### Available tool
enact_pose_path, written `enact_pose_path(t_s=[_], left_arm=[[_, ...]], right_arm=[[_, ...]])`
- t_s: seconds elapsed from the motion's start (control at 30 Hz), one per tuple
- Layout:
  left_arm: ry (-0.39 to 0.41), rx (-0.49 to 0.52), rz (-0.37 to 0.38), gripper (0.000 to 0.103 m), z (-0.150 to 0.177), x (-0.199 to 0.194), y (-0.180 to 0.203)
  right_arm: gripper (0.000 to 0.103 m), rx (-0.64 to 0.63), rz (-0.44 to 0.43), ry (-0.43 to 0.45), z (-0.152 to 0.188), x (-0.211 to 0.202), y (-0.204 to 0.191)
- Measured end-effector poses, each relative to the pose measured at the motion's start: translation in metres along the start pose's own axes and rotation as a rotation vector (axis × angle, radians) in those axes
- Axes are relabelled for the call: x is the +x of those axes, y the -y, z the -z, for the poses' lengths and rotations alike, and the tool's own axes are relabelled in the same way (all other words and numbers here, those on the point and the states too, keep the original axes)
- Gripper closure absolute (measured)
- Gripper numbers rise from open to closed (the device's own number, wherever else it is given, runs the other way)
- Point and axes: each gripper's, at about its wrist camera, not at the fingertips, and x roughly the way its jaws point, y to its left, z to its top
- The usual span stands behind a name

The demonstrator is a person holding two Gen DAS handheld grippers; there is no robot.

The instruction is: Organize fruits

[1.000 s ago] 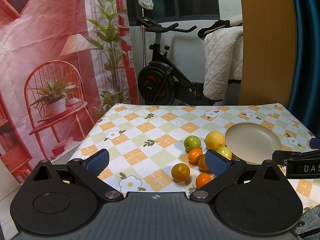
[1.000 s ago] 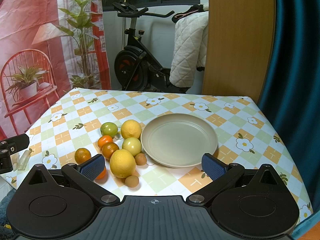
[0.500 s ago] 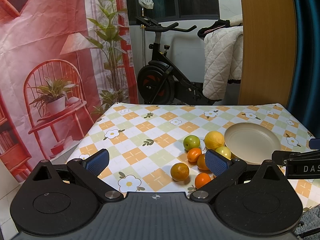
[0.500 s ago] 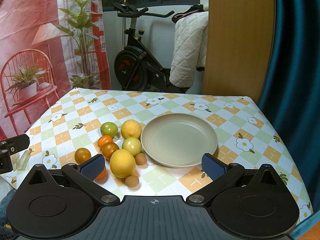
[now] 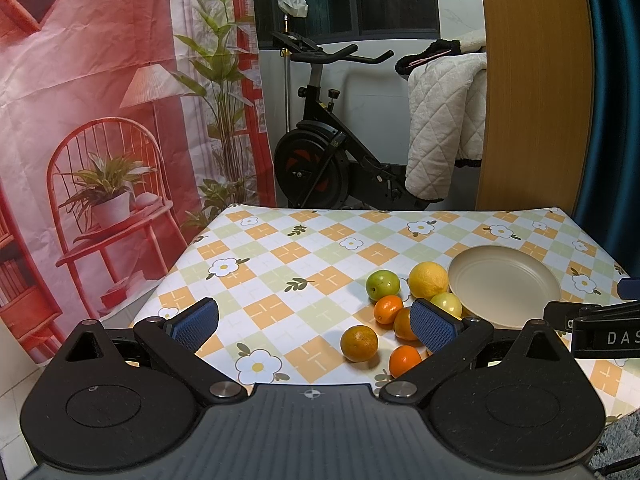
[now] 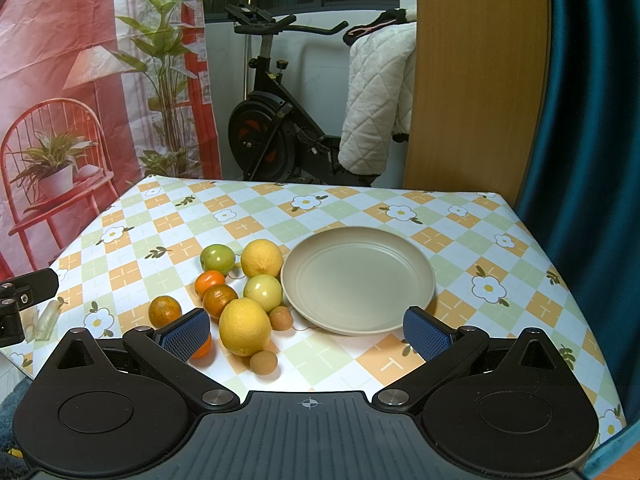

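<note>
While the plate holds nothing, both grippers stand wide; only the right view shows two small brown fruits.

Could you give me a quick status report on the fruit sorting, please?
Left claw and right claw open, holding nothing. Plate bare; fruit all beside it on the table. Nothing in the way.

Both tools are showing the same build — the left gripper and right gripper are wearing matte black bodies, ribbed near a white crosshair mark, with silver pivot screws and blue textured pads; white letters "DAS" are showing on the right gripper's side.
</note>
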Motion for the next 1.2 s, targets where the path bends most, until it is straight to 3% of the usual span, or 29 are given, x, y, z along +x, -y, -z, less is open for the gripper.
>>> enact_pose_path(t_s=[0.8, 1.2], left_arm=[[-0.005, -0.007, 0.002, 0.000, 0.000, 0.001, 0.002], [-0.039, -0.010, 0.003, 0.000, -0.005, 0.017, 0.000]], right_arm=[[0.000, 0.019, -0.001, -0.015, -0.002, 0.002, 0.005], [0.001, 0.002, -0.056, 0.007, -0.004, 0.015, 0.009]])
